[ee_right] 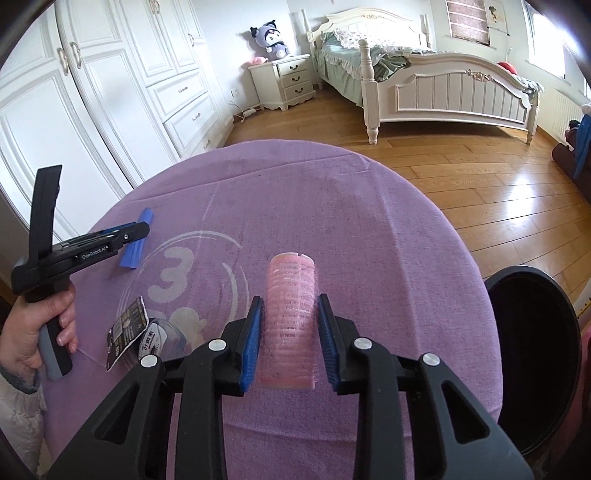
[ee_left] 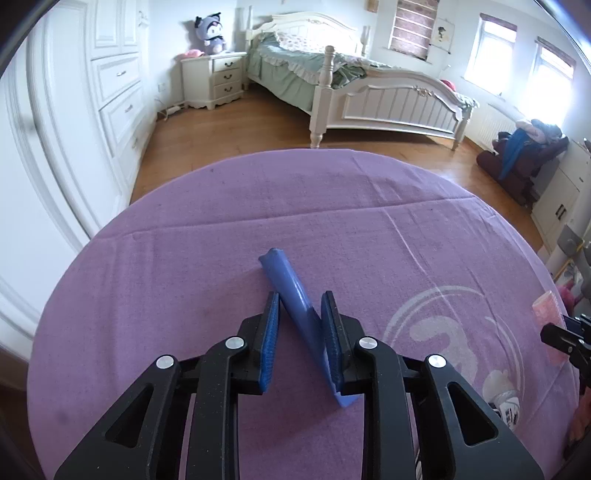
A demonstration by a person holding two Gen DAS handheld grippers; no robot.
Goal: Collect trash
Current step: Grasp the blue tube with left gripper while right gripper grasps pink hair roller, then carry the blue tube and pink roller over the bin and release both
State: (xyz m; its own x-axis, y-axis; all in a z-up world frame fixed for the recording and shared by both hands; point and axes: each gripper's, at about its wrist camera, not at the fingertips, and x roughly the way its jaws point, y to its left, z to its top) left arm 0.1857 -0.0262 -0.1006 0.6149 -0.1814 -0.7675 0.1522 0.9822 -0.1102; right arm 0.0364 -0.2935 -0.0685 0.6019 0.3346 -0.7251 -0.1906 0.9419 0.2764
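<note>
Purple cloth (ee_right: 332, 229) covers a round table, printed with a pale ring and the numeral 3, and the nearest things are seen on it. Closest in the right wrist view, a pink hair roller (ee_right: 291, 321) lies lengthwise between the blue pads of the right gripper (ee_right: 290, 339); both pads are pressed against its bristled sides, so it is held. Just left of it, a torn black wrapper (ee_right: 123, 332) and a small clear packet (ee_right: 159, 338) lie touching each other. A black bin (ee_right: 532, 365) stands just beside the table's right edge. In the left wrist view, a blue strip (ee_left: 295, 302) lies slantwise between the fingers of the left gripper (ee_left: 300, 325); the right pad touches it, the left pad stands apart, so the jaws are parted. Beyond the table, a wooden floor (ee_left: 258, 129) is seen, then a white bed (ee_left: 369, 92), a nightstand (ee_left: 218, 77) with a plush toy (ee_left: 210, 33), and white wardrobes (ee_right: 110, 92).
</note>
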